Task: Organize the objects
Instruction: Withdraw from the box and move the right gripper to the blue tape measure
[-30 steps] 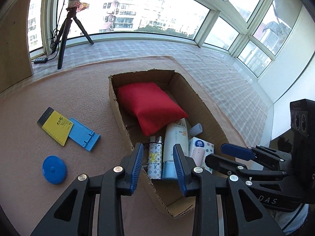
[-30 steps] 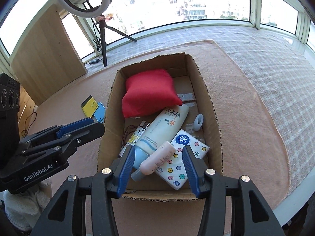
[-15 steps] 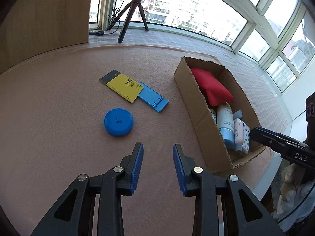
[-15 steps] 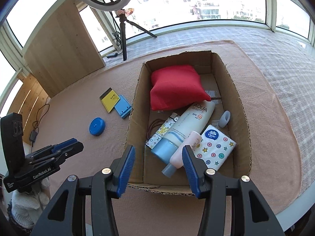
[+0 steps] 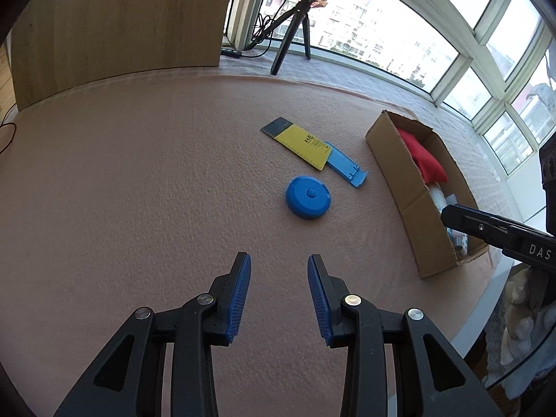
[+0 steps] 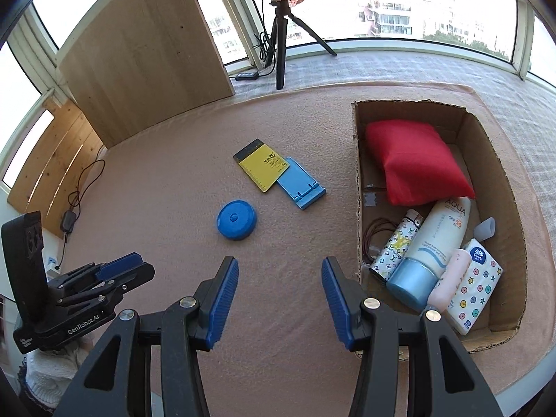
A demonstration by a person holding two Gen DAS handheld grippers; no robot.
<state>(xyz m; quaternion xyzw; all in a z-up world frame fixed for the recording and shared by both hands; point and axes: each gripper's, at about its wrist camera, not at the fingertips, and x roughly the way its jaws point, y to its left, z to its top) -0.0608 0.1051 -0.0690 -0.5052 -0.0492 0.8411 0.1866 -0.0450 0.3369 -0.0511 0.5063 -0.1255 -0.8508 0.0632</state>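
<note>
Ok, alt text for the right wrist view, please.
The open right gripper hovers empty over a pink mat, with a blue disc ahead and a cardboard box of toiletries plus a red cushion at right.

Sunlit bay windows point(image 6: 399, 3), pink carpet point(image 5: 139, 191)

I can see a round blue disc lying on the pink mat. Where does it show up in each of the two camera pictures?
Left wrist view: the round blue disc lies right of centre, ahead of the open left gripper.
Right wrist view: it lies left of centre.
Shared landmark: the yellow card, just beyond the disc.
</note>
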